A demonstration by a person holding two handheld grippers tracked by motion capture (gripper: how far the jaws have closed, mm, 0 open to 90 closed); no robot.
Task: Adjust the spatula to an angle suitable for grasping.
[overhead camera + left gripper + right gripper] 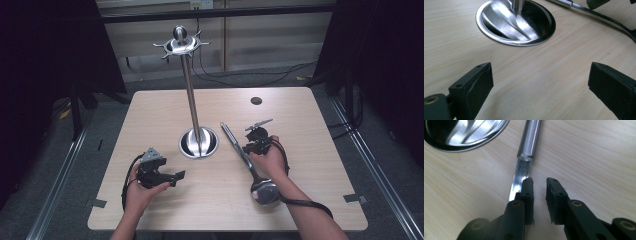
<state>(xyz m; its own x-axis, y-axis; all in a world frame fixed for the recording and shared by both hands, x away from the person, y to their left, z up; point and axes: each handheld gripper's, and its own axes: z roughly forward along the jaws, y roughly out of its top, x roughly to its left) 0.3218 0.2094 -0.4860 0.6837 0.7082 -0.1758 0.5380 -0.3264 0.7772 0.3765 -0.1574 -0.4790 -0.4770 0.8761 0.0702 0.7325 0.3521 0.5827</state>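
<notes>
The steel ladle lies well inside the table edge, bare wood around it. The right gripper stands narrowly parted beside its handle, gripping nothing; the left gripper gapes wide.

**Bright bench, dark surroundings**

Overhead light is falling evenly on the pale bench, while the curtained sides of the high view are sinking into near black. The steel stand base is throwing streaky white glare in both gripper views, and the ladle handle is glinting too. Shadows are staying soft and short. The nearest jaw parts are blurring at the lower frame edges.
</notes>
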